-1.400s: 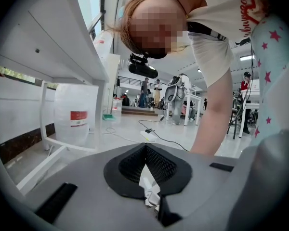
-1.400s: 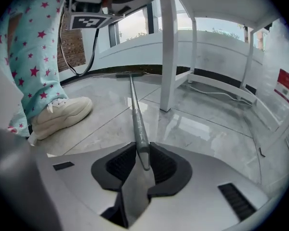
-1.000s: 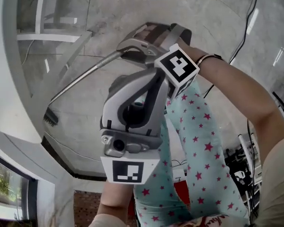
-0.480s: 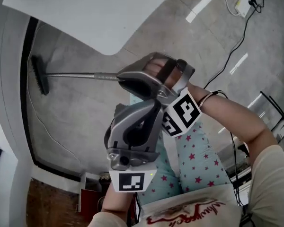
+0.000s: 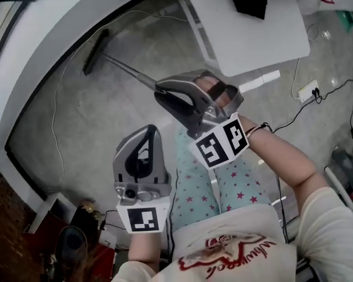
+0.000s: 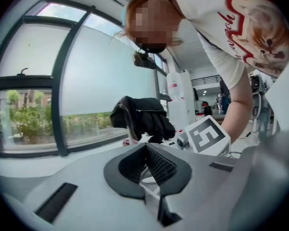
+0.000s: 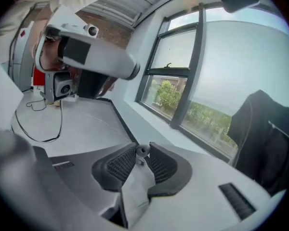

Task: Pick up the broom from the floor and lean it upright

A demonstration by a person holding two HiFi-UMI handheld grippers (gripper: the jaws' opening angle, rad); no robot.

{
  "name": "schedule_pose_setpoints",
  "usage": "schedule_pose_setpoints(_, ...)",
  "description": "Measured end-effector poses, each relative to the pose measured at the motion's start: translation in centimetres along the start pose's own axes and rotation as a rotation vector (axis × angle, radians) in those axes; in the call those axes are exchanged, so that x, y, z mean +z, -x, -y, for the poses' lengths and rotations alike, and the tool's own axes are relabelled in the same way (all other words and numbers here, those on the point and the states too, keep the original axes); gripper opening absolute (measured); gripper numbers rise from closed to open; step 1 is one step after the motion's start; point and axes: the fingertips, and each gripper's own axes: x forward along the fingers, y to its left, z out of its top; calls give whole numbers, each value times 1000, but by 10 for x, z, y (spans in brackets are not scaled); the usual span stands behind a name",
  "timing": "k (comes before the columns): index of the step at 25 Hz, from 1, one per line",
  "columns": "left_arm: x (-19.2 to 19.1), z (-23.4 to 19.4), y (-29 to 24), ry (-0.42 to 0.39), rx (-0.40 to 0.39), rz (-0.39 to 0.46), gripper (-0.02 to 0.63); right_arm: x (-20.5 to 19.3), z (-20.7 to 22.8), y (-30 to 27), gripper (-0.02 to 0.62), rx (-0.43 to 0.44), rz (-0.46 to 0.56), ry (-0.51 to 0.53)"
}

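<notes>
The left tongs are nearest to the person, and their pads are pressed together with nothing between them. A little further out, the right tongs are closed on the thin metal handle of the broom, at its end. The handle runs away from them above the grey floor to the dark brush head, near the white curved sill. Whether the head touches the floor I cannot tell. A white table stands beyond.
</notes>
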Motion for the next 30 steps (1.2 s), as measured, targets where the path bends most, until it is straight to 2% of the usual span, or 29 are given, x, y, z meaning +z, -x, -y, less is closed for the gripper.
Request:
schedule_pose_setpoints(6, 22, -94, 39, 76, 189, 3, 17, 92, 15, -57, 101, 37, 14, -15)
schedule_pose_setpoints(11, 46, -158, 80, 83, 256, 18, 17, 146, 28, -94, 101, -5, -12, -77)
schedule_pose_setpoints(14, 48, -191, 105, 83, 316, 5, 17, 174, 34, -117, 101, -10, -24, -85)
schedule_pose_setpoints(17, 45, -213, 119, 41, 329, -44, 17, 199, 39, -137, 101, -15, -31, -85)
schedule_pose_setpoints(21, 49, -236, 127, 56, 338, -53, 17, 222, 44, -158, 101, -3, -11, -86)
schedule_pose_setpoints(30, 60, -293, 115, 72, 428, 3, 17, 261, 87, -207, 101, 30, 71, -100)
